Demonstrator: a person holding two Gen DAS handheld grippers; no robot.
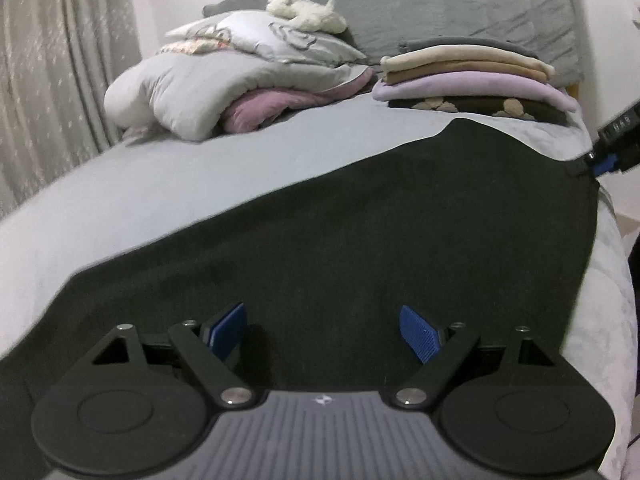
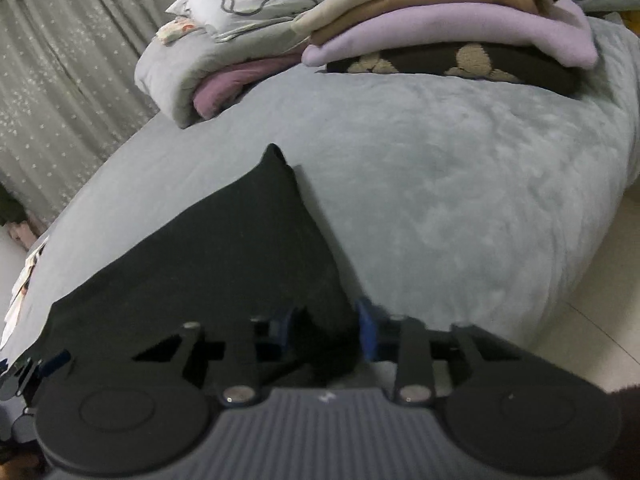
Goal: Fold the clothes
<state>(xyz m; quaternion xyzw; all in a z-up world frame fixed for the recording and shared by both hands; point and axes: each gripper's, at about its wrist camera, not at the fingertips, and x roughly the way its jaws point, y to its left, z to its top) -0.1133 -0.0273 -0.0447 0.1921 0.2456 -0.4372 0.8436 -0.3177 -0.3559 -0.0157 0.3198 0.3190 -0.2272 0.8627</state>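
I can't read the pale lettering on my right claw (image 1: 600, 164), at the black garment's (image 1: 360, 240) far right corner. That claw (image 2: 326, 332) pinches dark fabric. My left claw (image 1: 322, 330) hovers spread over the garment; folded clothes (image 1: 468, 76) lie beyond.

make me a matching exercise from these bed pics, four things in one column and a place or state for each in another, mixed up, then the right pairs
Things
1. black garment
2. lilac folded top
3. white plush toy
4. left gripper

Places or states
A. lying on the grey pillow
B. spread flat on the grey bedcover
C. jaws wide apart above the dark cloth
D. in the folded stack, under the brown top

Pairs: 1-B, 2-D, 3-A, 4-C
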